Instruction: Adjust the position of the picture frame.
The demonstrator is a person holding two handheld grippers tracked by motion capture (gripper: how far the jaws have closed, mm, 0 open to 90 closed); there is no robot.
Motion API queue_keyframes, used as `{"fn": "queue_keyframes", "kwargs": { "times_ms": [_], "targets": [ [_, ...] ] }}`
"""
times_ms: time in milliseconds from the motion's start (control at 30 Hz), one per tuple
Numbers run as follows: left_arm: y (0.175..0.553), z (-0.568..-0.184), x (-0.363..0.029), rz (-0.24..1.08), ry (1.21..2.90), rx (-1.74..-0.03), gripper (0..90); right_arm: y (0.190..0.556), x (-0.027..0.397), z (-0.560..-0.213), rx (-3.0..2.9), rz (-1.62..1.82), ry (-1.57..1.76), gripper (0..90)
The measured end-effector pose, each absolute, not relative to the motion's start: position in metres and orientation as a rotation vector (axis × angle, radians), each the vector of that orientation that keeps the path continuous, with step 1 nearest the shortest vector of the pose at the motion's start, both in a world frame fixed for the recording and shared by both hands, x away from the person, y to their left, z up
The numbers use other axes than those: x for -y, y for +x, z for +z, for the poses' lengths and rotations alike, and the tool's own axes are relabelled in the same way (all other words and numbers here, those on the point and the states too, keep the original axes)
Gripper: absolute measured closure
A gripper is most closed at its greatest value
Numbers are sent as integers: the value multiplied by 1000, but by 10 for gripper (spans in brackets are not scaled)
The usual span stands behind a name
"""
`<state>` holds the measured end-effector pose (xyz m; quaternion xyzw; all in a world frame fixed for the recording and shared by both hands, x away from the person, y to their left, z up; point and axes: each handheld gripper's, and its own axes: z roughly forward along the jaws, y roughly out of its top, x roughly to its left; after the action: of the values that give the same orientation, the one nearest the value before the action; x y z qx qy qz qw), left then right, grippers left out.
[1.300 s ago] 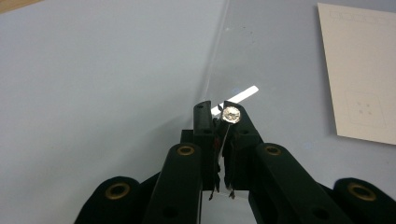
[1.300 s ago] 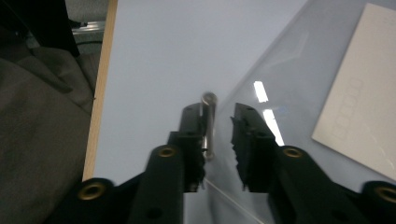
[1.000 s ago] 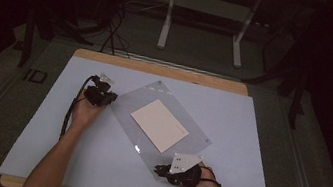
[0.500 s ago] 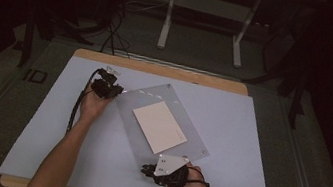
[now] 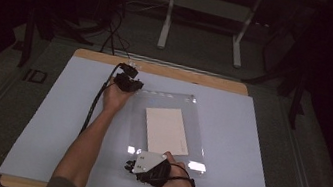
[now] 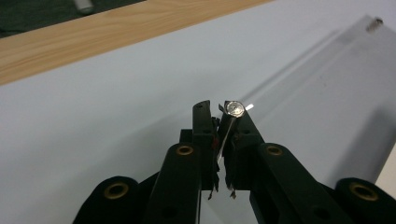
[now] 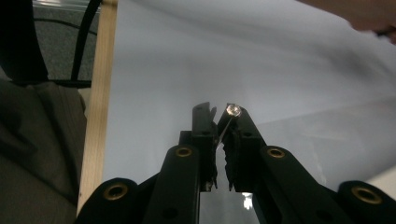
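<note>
A clear plastic sleeve (image 5: 198, 124) with a cream card (image 5: 166, 130) inside lies on the pale mat (image 5: 49, 120). My left gripper (image 5: 131, 84) is shut on the sleeve's far left corner. In the left gripper view the thin sleeve edge (image 6: 223, 135) runs between the closed jaws of the left gripper (image 6: 219, 116), and the rest of the sleeve (image 6: 336, 88) stretches to the right. My right gripper (image 5: 131, 165) is shut on the sleeve's near left corner. In the right gripper view the right gripper (image 7: 219, 116) pinches the edge of the sleeve (image 7: 327, 140).
The mat covers a wooden table (image 5: 192, 76) whose edge shows at the far side. A cable (image 5: 94, 105) trails from the left gripper along the forearm. Behind the table stand a desk frame (image 5: 205, 8) and floor cables (image 5: 113, 34). The person's clothing (image 7: 37, 140) is by the near edge.
The sleeve has turned from a diamond-like angle to nearly square with the table. The left hand moved away and right; the right hand moved left along the near edge.
</note>
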<state>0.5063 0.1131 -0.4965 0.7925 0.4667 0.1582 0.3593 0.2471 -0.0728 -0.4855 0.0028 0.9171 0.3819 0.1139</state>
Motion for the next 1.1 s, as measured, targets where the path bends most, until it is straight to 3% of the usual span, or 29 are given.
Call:
{"fn": "queue_keyframes", "kwargs": {
  "times_ms": [167, 367, 567, 767, 1100],
  "targets": [
    [516, -496, -86, 428, 2118, -1164, 840, 252, 62, -493, -2698, 1125, 24, 835],
    [520, -508, -80, 421, 2113, -1248, 836, 260, 55, -503, -2723, 1118, 27, 838],
    [510, -513, -90, 386, 2071, -1224, 593, 262, 54, -510, -2729, 1129, 18, 825],
    [486, -507, -113, 366, 1973, -1204, 548, 256, 55, -510, -2754, 1112, -39, 621],
    [422, -499, -153, 355, 1851, -1179, 569, 259, 75, -502, -2798, 1191, -3, 559]
  ]
}}
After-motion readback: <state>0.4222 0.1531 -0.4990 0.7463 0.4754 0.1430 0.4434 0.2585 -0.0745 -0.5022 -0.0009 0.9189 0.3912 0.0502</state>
